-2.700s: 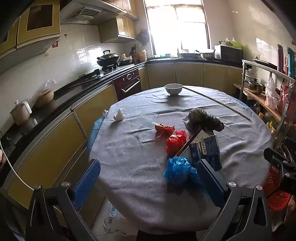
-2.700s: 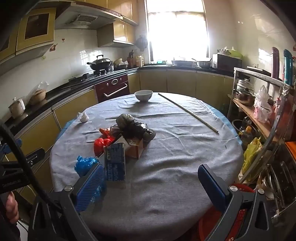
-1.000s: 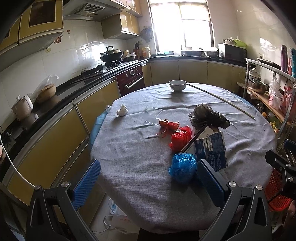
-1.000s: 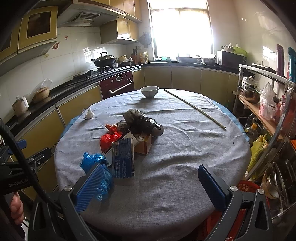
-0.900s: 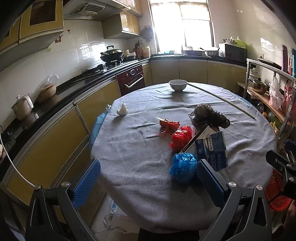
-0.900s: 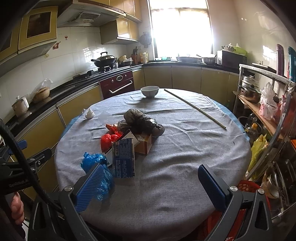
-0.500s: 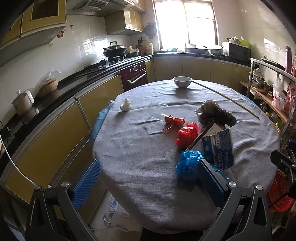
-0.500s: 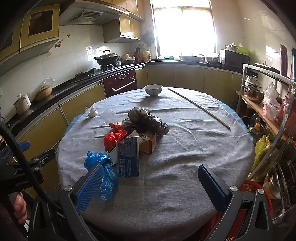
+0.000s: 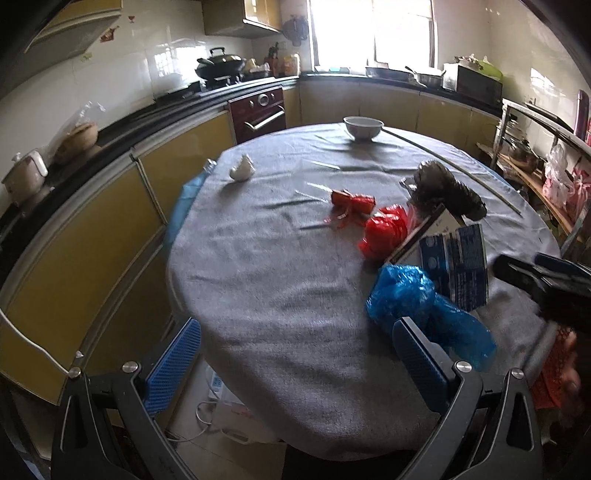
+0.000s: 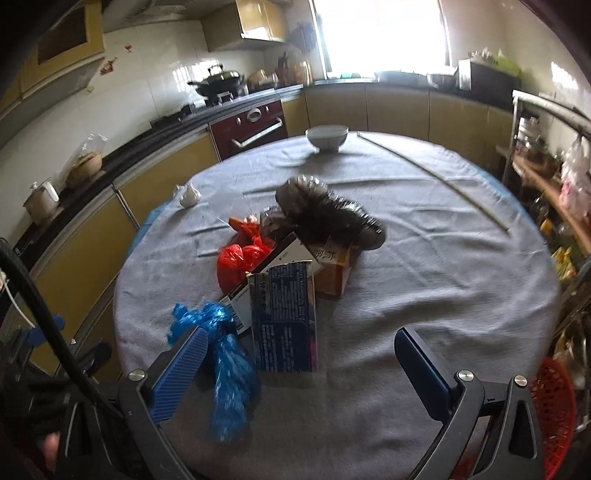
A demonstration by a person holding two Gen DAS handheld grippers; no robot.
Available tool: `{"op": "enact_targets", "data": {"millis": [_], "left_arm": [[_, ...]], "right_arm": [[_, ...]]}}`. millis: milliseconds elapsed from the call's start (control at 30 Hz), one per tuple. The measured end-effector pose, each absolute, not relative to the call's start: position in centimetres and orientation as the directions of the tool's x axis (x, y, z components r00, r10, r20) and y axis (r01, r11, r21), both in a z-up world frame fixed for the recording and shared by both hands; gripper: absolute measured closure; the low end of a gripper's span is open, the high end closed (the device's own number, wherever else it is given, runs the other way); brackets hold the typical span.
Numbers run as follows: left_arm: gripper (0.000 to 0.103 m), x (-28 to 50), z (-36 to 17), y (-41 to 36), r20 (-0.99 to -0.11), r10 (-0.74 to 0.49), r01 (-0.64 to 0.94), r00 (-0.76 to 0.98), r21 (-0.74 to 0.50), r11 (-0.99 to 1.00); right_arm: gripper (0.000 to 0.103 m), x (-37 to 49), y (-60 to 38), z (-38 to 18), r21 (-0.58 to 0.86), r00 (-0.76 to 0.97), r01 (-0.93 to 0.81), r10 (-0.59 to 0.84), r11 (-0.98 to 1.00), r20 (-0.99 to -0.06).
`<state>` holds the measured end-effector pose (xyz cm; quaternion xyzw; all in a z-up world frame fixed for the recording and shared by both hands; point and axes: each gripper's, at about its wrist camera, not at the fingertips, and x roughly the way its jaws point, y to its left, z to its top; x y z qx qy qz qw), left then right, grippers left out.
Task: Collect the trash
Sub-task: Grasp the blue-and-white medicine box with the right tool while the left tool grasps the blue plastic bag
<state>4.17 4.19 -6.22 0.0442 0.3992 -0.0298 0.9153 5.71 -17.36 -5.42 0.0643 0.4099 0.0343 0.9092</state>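
Both hand-held grippers, left (image 9: pixel 295 354) and right (image 10: pixel 299 363), gape empty over the surface (image 9: pixel 258 266); blue plastic bag (image 10: pixel 225 365) looks light, soft, slippery: pinch a bunched fold.

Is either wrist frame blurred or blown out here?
Left wrist view: window blown out to white, right gripper smeared at the edge, table items fairly sharp. Right wrist view: motion blur throughout, blue plastic bag and black plastic bag streaked; window also overexposed. Both show fisheye bending at the edges.
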Motion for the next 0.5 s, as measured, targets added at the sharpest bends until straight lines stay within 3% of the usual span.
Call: {"op": "enact_targets", "data": {"millis": [133,333,433,500], "left_arm": [[0.0,4.7,-7.1,4.3,-0.76,-0.057,0.112,0.648,0.022,0.993],[0.0,5.5,-7.8,4.3,-0.775,-0.071,0.119,0.628,0.006,0.993],[0.0,5.8,-7.7,4.0,-0.775,-0.106,0.149,0.623,-0.015,0.989],[0.0,6.1,-7.7,3.7,-0.776,-0.137,0.175,0.615,-0.036,0.984]], "right_arm": [[0.005,8.2,-16.9,-6.9,0.172,0.619,-0.001,0.136,0.985,-0.774],[0.017,10.9,-15.8,-9.1,0.183,0.56,-0.003,0.153,0.983,-0.814],[0.04,12.0,-15.6,-10.2,0.184,0.526,0.015,0.149,0.983,-0.837],[0.046,12.2,-15.9,-10.7,0.21,0.511,0.015,0.173,0.978,-0.842]]}}
